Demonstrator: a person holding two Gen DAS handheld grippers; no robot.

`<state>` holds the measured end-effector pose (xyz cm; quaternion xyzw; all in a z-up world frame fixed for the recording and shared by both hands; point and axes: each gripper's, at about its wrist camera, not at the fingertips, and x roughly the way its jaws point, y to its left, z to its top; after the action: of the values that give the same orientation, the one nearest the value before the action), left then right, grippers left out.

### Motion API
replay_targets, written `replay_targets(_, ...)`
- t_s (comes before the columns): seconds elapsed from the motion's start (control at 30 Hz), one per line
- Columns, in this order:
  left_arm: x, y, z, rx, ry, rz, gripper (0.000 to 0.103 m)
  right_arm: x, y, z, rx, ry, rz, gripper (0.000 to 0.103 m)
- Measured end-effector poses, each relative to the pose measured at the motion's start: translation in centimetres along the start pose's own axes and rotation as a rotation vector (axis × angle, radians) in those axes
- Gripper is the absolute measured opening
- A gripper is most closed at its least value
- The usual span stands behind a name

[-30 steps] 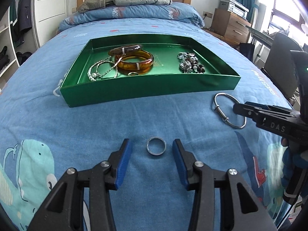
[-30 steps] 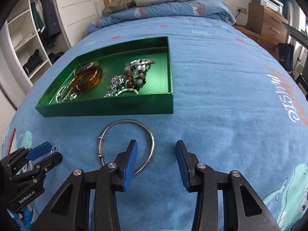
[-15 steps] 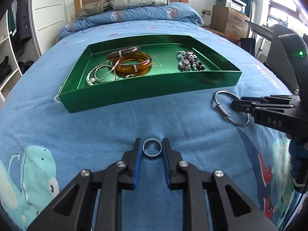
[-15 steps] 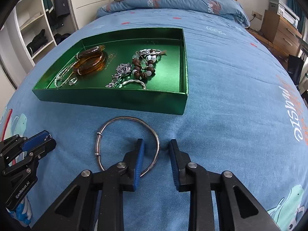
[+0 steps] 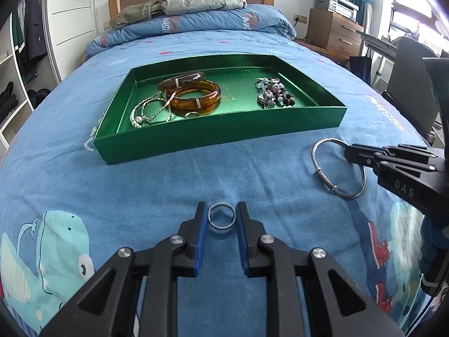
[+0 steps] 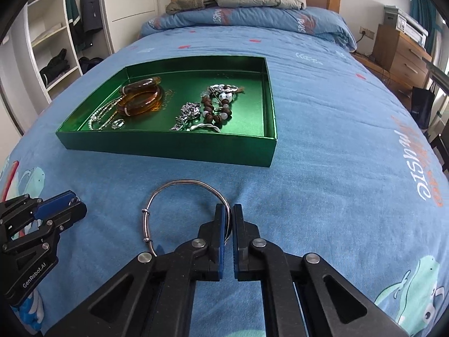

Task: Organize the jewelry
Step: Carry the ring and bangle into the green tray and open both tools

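A small silver ring [image 5: 221,219] lies on the blue bedspread, pinched between the pads of my left gripper [image 5: 221,220], which is shut on it. A large thin silver bangle [image 6: 179,199] lies to the right; my right gripper [image 6: 228,221] is shut on its right rim. The bangle [image 5: 338,168] and the right gripper [image 5: 350,153] also show in the left wrist view, and the left gripper [image 6: 71,205] in the right wrist view. A green tray [image 5: 213,136] beyond holds amber bangles [image 5: 193,97], bead strands [image 5: 148,111] and a beaded bracelet [image 5: 273,94].
The tray [image 6: 168,147] sits mid-bed on the blue bedspread [image 6: 336,140]. Pillows and a folded jacket [image 5: 202,0] lie at the headboard. A wooden nightstand [image 5: 334,32] stands at the right, open wardrobe shelves [image 6: 56,42] at the left.
Both grippers closed from wide open: the left onto the small ring, the right onto the bangle's rim. Both also moved forward a little toward the tray.
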<state>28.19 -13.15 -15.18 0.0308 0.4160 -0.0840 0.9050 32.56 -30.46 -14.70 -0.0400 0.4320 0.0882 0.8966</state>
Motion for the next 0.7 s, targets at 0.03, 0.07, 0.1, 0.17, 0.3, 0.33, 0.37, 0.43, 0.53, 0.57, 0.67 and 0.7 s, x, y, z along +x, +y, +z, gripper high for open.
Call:
replay_targets(0.03,-0.1,0.1,0.1,-0.003,-0.003,-0.001,0.018,-0.3,0.1,0.0,-0.003,-0.008,-0.004,0.004)
replay_targets(0.07,-0.4,0.3,0.1,-0.007,-0.008,-0.002,0.018,-0.6,0.3,0.0,-0.008,-0.018,-0.01,0.004)
replay_targets(0.1,-0.6,0.3,0.1,-0.01,-0.01,-0.002,0.018,-0.9,0.4,0.1,-0.012,-0.026,-0.013,0.004)
replay_targets(0.17,-0.9,0.6,0.4,-0.02,-0.019,-0.003,0.018,-1.5,0.6,0.2,-0.02,-0.046,-0.022,0.004)
replay_targets(0.3,-2.0,1.3,0.8,-0.041,-0.038,-0.008,0.018,-3.1,0.8,0.4,-0.029,-0.083,-0.03,0.005)
replay_targets(0.33,-2.4,1.5,0.9,-0.047,-0.044,-0.009,0.018,-3.4,0.9,0.5,-0.029,-0.091,-0.03,0.005)
replay_targets(0.37,-2.6,1.7,0.9,-0.051,-0.049,-0.008,0.018,-3.8,0.8,0.6,-0.028,-0.1,-0.03,0.005)
replay_targets(0.43,-3.1,2.2,1.2,-0.063,-0.058,-0.009,0.018,-4.6,0.8,0.8,-0.025,-0.122,-0.029,0.005)
replay_targets(0.53,-4.0,3.1,1.7,-0.079,-0.078,-0.009,0.018,-5.7,1.0,1.4,-0.023,-0.151,-0.026,0.005)
replay_targets(0.57,-4.2,3.3,1.8,-0.081,-0.085,-0.009,0.018,-6.0,1.0,1.6,-0.023,-0.16,-0.025,0.005)
replay_targets(0.67,-4.7,3.8,2.8,-0.088,-0.106,-0.013,0.018,-6.7,1.1,2.4,-0.023,-0.191,-0.02,0.005)
replay_targets(0.7,-4.9,4.0,3.2,-0.089,-0.113,-0.015,0.018,-6.8,1.1,2.8,-0.022,-0.2,-0.017,0.005)
